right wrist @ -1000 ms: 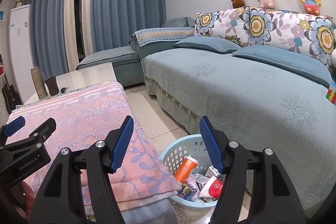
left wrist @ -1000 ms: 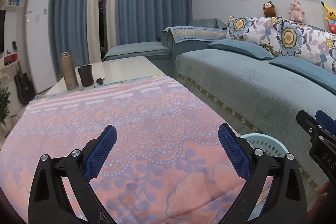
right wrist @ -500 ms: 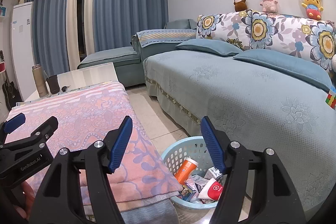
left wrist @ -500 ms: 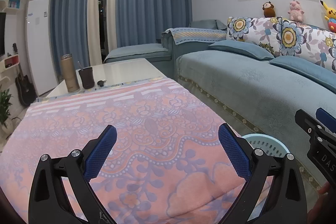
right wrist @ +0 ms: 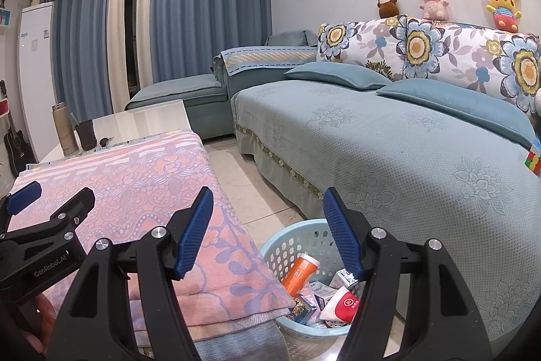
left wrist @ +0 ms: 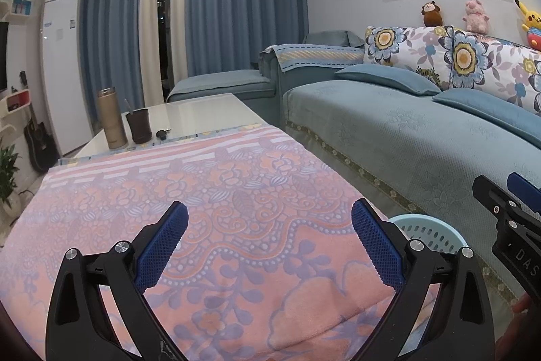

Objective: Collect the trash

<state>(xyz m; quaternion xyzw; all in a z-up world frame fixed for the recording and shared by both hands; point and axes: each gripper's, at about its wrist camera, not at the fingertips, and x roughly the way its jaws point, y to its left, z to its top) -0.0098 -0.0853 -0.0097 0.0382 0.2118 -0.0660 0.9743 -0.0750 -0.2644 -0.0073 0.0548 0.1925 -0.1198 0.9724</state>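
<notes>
Currently idle, both tongs empty. Far left on the bare end of the worktop (left wrist: 203, 110): brass-coloured thermos (left wrist: 111, 119), dark cup (left wrist: 139, 125), keys (left wrist: 163, 133), grouped at the far edge, likely kept clear of the working area. Pink floral blanket (left wrist: 236, 208) over the near part of the worktop, no trash visible on it. Left tongs (left wrist: 268, 246) spread wide above the blanket, nothing between the pads, no contact with the fabric. Right tongs (right wrist: 267, 232) also released, jaws apart, nothing gripped, hovering over the blanket's right edge and the gap to the sofa (right wrist: 405, 151). Light blue basket (right wrist: 297, 241) on the floor between worktop and sofa, below the right tongs: handy drop spot for either hand. Trash already inside: orange bottle (right wrist: 301, 271), red-and-white packet (right wrist: 339, 305), small boxes and wrappers. Rubik's cube (right wrist: 533, 156) on the sofa at far right, probably not trash. Judgement: collection looks essentially done, nothing left in view to pick.
</notes>
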